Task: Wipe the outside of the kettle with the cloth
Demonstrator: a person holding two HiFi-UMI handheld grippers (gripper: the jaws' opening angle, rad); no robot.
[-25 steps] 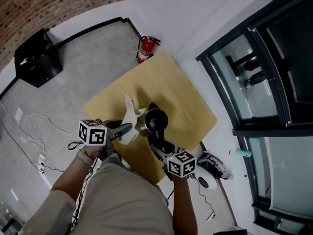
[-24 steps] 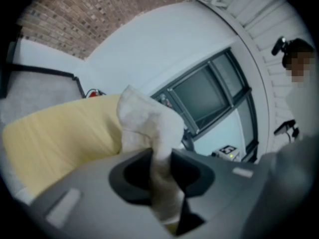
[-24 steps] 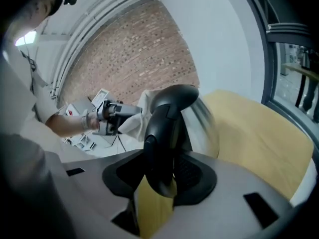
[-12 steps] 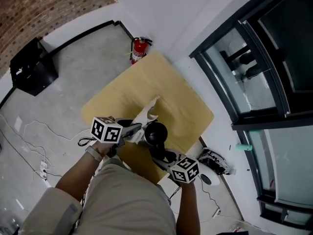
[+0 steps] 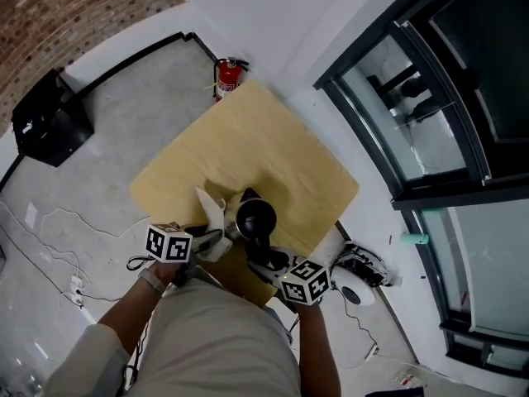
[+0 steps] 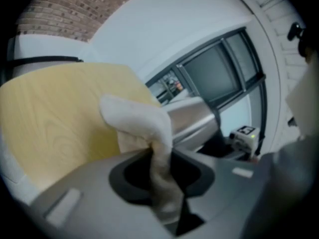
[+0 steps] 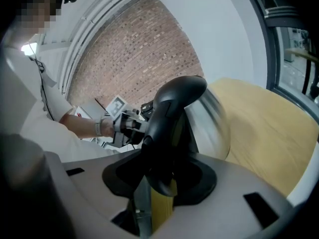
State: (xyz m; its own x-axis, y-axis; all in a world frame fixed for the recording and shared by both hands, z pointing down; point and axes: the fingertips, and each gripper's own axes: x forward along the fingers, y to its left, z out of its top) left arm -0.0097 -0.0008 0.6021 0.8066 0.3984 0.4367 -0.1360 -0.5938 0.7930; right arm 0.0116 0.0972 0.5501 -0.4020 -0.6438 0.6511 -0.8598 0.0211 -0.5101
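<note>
Cloth (image 5: 211, 212) was seen clamped in the left tool (image 5: 213, 238), bunched up against the steel side of the kettle (image 5: 254, 216) at the near edge of the wooden worktop (image 5: 281, 139); its black handle (image 7: 169, 108) was gripped tight by the right tool (image 5: 266, 259).

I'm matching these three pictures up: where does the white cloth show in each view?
Head view: cloth left of centre, just left of the kettle.
Left gripper view: centre, cloth pinched between the fingers of the left gripper.
Right gripper view: cloth not visible.
Shared landmark: the kettle, seen in all three.
</note>
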